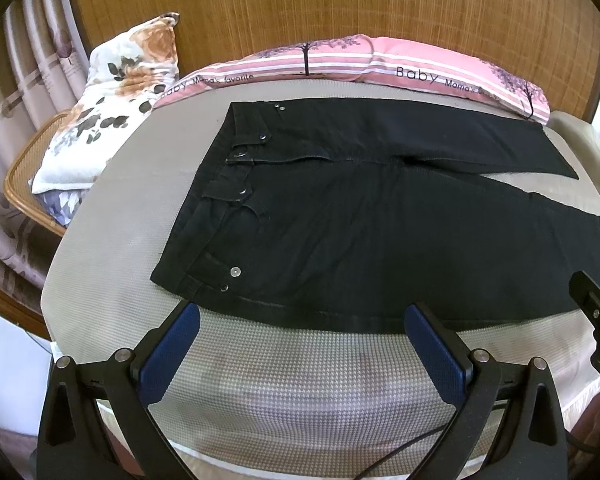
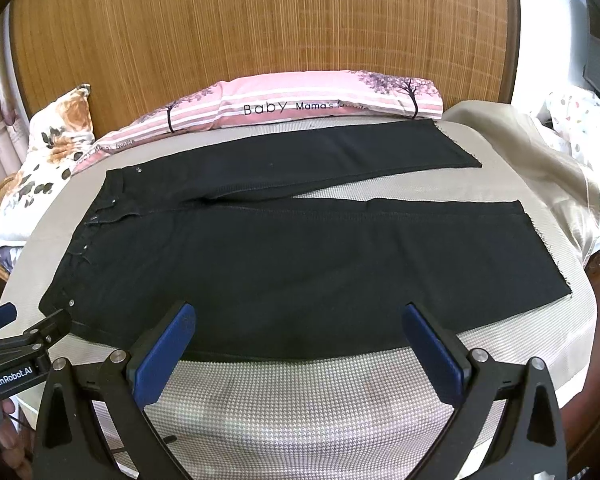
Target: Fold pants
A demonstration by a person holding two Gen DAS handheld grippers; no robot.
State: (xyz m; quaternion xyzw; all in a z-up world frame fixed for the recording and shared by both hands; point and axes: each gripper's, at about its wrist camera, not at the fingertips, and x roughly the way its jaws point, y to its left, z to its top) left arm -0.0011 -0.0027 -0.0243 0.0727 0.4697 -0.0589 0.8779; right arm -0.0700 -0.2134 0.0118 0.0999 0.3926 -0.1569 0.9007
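Black pants [image 1: 360, 232] lie flat on a bed, waistband to the left, both legs spread apart toward the right; they also show in the right wrist view [image 2: 300, 256]. My left gripper [image 1: 300, 316] is open and empty, hovering just before the near edge of the pants by the waist end. My right gripper [image 2: 300, 316] is open and empty, before the near edge of the front leg. The right gripper's body [image 1: 596, 312] shows at the right edge of the left wrist view. The left gripper's body [image 2: 24, 340] shows at the left edge of the right wrist view.
The bed has a grey houndstooth cover [image 1: 300, 392]. A pink striped pillow [image 2: 300, 104] lies behind the pants against a wooden headboard [image 2: 260, 20]. A floral pillow [image 1: 112, 92] rests on a wicker chair [image 1: 20, 176] at left. Beige bedding [image 2: 540, 152] is bunched at right.
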